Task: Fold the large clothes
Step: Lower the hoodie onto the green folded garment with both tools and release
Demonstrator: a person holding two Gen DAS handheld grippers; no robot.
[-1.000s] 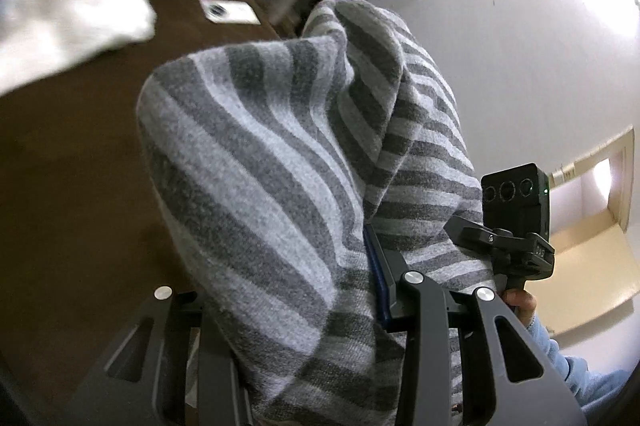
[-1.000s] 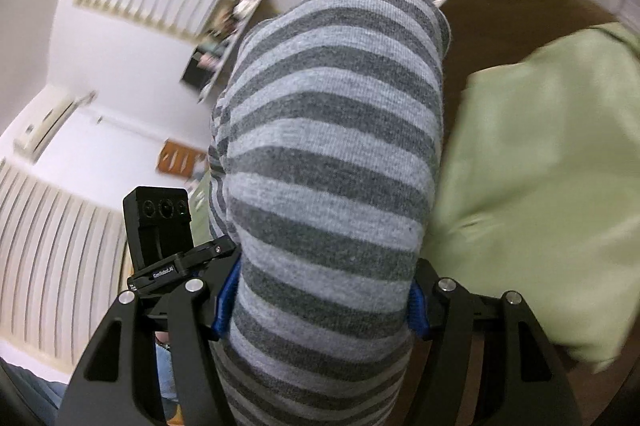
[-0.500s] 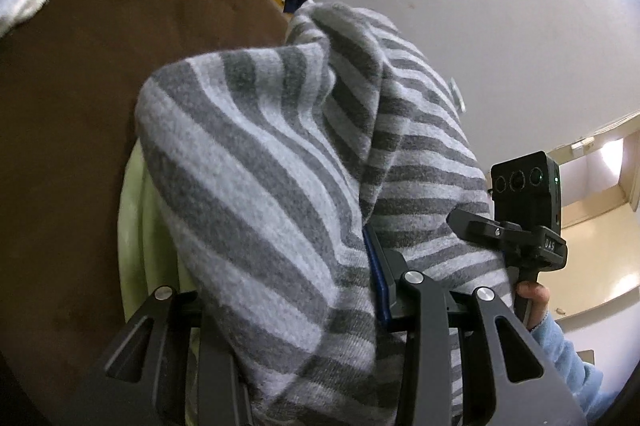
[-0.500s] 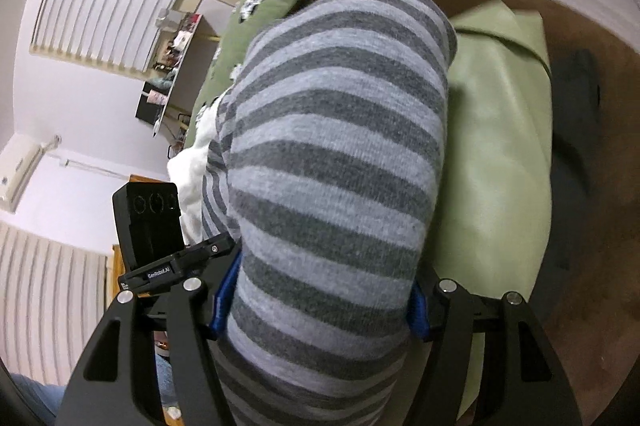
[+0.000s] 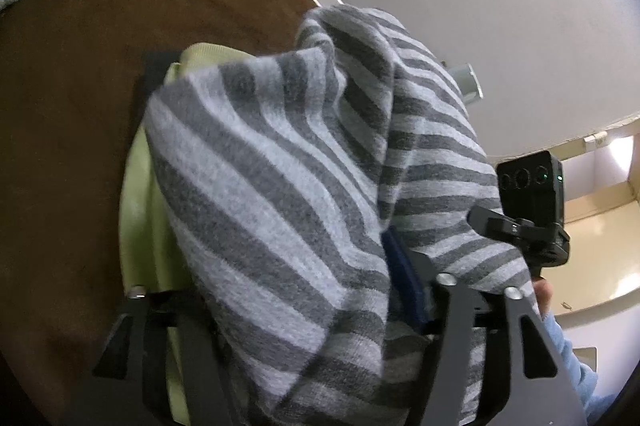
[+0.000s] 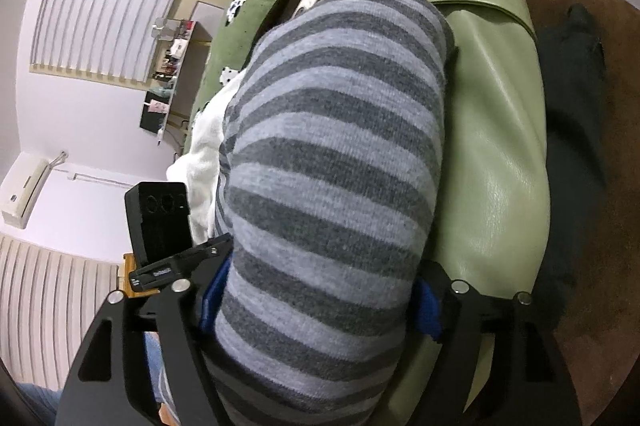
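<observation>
So I've got the grey striped sweater bunched up between both tools, sitting right on top of the green jacket that's lying on the brown bed cover. My left gripper has just been opening its jaws, and the knit is draped through them: the blue pad on the right side looks to be off the cloth now, so I'd call it spread with the sweater loose in between. Same story with my right gripper, jaws just been opening, fat roll of sweater filling the gap, though I honestly can't tell if the blue pads are clear of it or only brushing it (fisheye doesn't help).

What worries me: the knit is fuzzy and thick, so as I pull back it could snag on a pad and drag the fold open. And that jacket looks slick, so the bundle might slide or slump sideways off it. If one side lets go cleaner than the other, the fold ends up crooked. The white fabric nearby could get caught up too.
</observation>
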